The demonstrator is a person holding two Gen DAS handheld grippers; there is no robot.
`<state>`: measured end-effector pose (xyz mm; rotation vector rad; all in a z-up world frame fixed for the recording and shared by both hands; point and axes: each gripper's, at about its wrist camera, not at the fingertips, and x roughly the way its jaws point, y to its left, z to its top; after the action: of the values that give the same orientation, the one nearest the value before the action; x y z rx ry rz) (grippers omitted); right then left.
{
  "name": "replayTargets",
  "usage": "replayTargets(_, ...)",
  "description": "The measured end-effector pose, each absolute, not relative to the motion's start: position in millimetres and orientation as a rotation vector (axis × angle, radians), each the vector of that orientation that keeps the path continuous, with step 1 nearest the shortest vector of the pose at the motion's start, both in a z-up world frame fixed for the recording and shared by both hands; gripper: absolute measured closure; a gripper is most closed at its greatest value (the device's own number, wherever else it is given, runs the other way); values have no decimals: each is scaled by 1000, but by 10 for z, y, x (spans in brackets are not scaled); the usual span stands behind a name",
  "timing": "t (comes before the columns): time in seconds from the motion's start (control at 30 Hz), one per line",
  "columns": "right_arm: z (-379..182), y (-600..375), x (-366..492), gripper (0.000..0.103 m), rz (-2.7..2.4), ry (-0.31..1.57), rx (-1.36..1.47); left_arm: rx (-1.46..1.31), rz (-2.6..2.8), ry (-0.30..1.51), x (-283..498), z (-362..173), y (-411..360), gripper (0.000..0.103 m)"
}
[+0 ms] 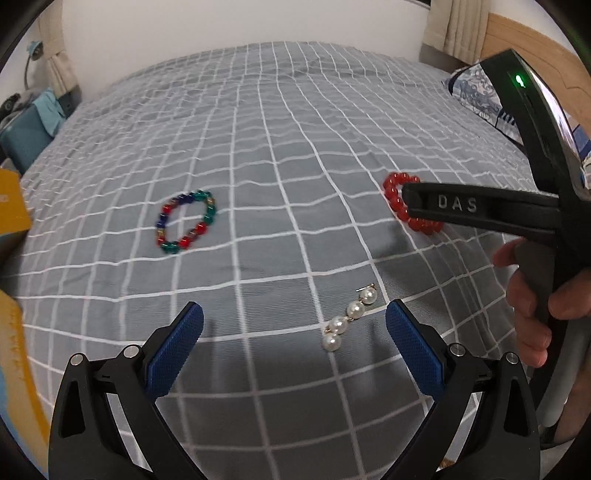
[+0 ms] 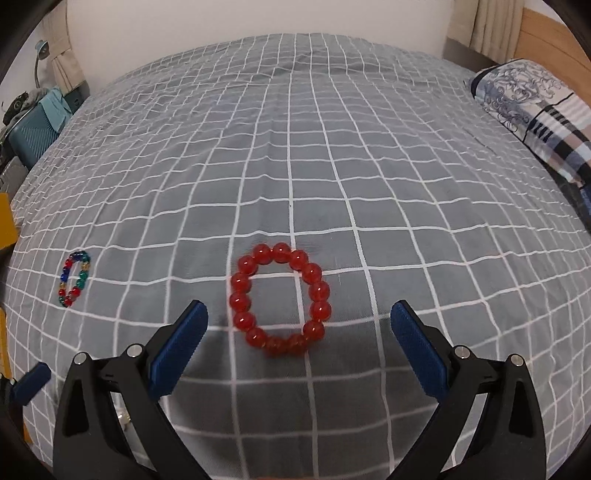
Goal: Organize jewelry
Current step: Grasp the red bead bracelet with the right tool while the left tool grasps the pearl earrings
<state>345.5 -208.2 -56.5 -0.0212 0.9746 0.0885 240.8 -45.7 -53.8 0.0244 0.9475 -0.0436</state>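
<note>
A red bead bracelet lies flat on the grey checked bedspread, between the open jaws of my right gripper. In the left wrist view the red bracelet is partly hidden behind the right gripper's black finger. A short pearl strand lies between the open jaws of my left gripper, nearer the right finger. A multicolour bead bracelet lies further left; it also shows in the right wrist view. Both grippers are empty.
A yellow box stands at the left edge of the bed. A patterned pillow lies at the far right by the wooden headboard. A teal suitcase stands beside the bed at the far left.
</note>
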Motion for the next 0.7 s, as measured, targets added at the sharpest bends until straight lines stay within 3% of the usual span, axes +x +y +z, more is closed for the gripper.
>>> replayTargets(0.17, -687, -2127, 3557, 8, 90, 999, -3, 29, -53, 960, 2476, -702, -505, 10)
replayTargets(0.3, -719, -2142, 3602, 16, 93, 1009, 1, 51, -36, 965, 2498, -777, -535, 17)
replayTargets(0.57, -733, -2053, 3602, 43, 153, 1021, 4, 78, -26, 966, 2460, -767, -556, 44)
replayTargets(0.7, -741, -2024, 3596, 47, 157, 1020, -1, 78, -37, 971, 2438, -752, -562, 58)
